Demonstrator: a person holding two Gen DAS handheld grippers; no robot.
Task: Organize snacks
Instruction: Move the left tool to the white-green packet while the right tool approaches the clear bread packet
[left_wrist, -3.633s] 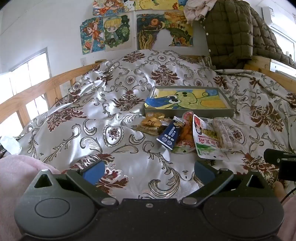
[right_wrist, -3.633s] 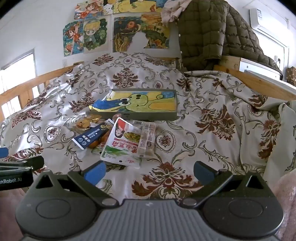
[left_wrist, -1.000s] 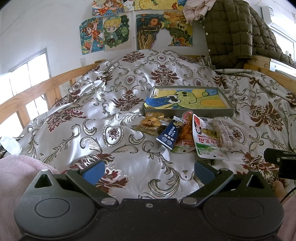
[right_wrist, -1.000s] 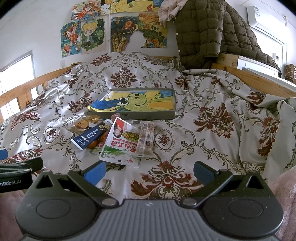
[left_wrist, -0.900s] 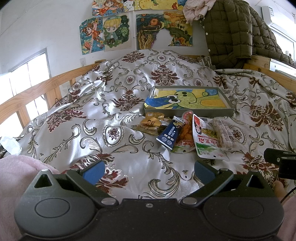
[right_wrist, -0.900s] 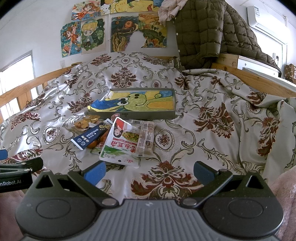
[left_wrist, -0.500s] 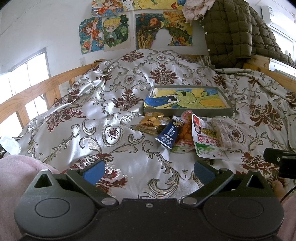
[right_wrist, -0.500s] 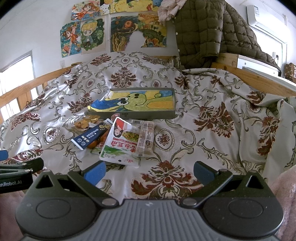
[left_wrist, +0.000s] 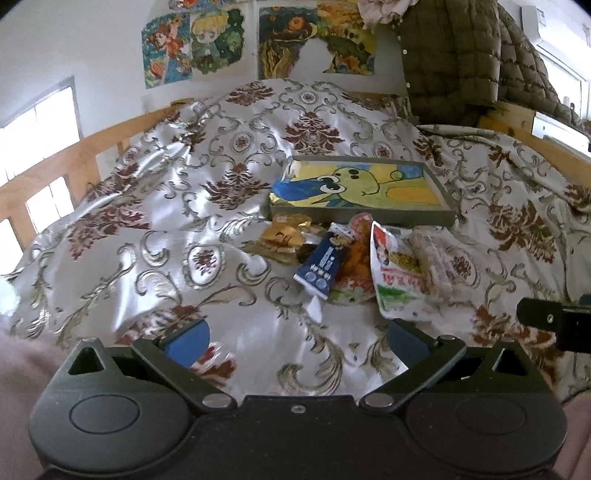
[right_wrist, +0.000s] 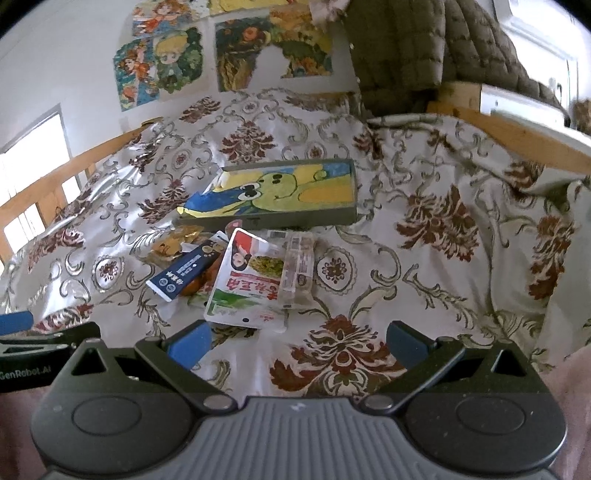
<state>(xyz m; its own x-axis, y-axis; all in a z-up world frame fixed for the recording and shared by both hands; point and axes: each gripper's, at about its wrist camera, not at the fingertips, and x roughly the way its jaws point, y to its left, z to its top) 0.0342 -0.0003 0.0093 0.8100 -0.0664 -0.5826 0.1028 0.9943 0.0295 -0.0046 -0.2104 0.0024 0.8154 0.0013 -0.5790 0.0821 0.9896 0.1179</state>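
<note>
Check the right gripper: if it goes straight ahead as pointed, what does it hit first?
Likely the bedspread, just right of the clear snack pack. The right gripper, jaws open, looks centred beside the pile, though depth is unclear.

The left gripper (left_wrist: 297, 338) hangs with its jaws spread wide and empty over a floral bedspread (left_wrist: 177, 229). Farther on lies a shallow tray (left_wrist: 447, 216) with a green cartoon figure painted inside. Just near of it sits a heap of snacks: a gold packet (left_wrist: 282, 236), a dark blue packet (left_wrist: 319, 267), a white pouch (left_wrist: 397, 275). The right gripper's tip (left_wrist: 539, 317) shows at far right.
</note>
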